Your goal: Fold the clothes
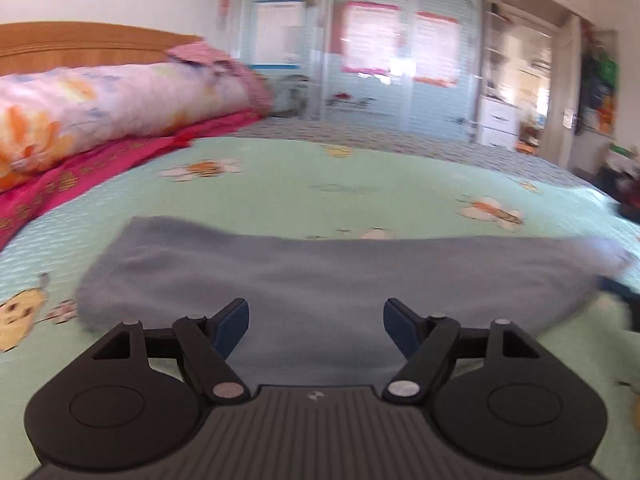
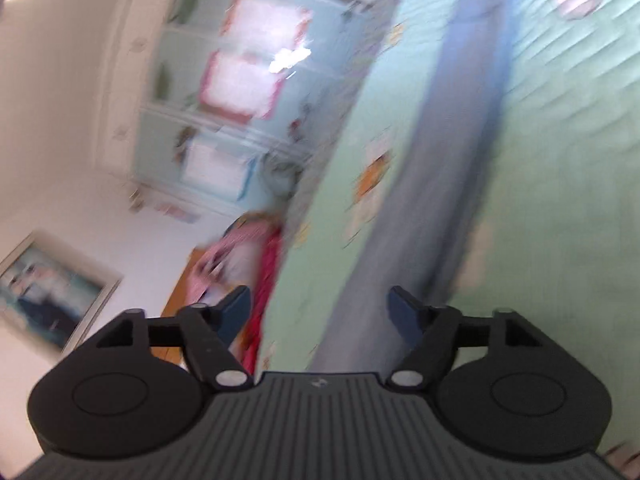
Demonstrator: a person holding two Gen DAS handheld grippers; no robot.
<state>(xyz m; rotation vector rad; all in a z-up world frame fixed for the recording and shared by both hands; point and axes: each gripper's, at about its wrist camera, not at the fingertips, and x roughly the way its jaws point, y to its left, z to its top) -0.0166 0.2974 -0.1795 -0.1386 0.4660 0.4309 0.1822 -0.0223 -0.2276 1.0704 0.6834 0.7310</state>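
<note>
A grey-blue garment [image 1: 340,272], folded into a long band, lies flat across the green bedspread [image 1: 304,176]. My left gripper [image 1: 315,312] hovers over the band's near edge, jaws open, nothing between the pads. A dark object at the garment's right end [image 1: 620,300] is too blurred to identify. The right wrist view is rolled sideways and blurred. There the garment [image 2: 452,168] runs as a strip from upper right down toward my right gripper [image 2: 319,300], which is open and holds nothing. The strip's near end passes between the fingers without touching them.
A rolled floral quilt [image 1: 100,108] and a pink sheet [image 1: 80,176] lie along the bed's left side below a wooden headboard [image 1: 80,40]. A pale blue wardrobe [image 1: 380,48] stands beyond the bed, with a doorway [image 1: 520,80] to its right. A framed picture [image 2: 48,292] hangs on the wall.
</note>
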